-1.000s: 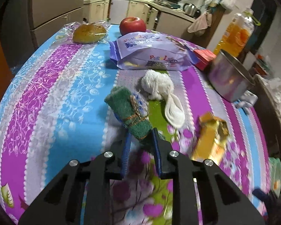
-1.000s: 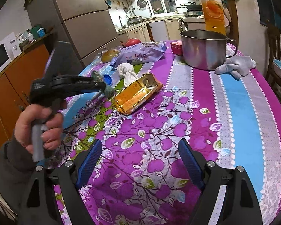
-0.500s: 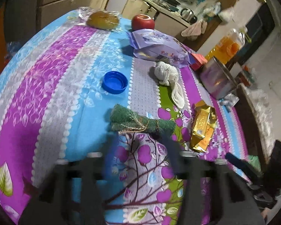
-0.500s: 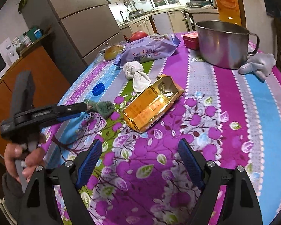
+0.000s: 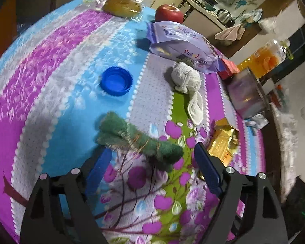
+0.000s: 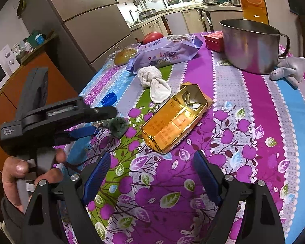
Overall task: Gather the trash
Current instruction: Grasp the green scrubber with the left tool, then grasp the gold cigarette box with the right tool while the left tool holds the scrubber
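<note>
Green scrubber [image 5: 139, 140] lies on desk [image 5: 50, 61] just ahead of left claw [image 5: 152, 162], jaws opening, nothing clamped; right claw [image 6: 152, 170] apart, empty, near gold box [image 6: 175, 120].

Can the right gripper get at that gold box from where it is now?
Probably yes: the right gripper is open, and the gold box lies just ahead on the tablecloth with nothing between them.
</note>
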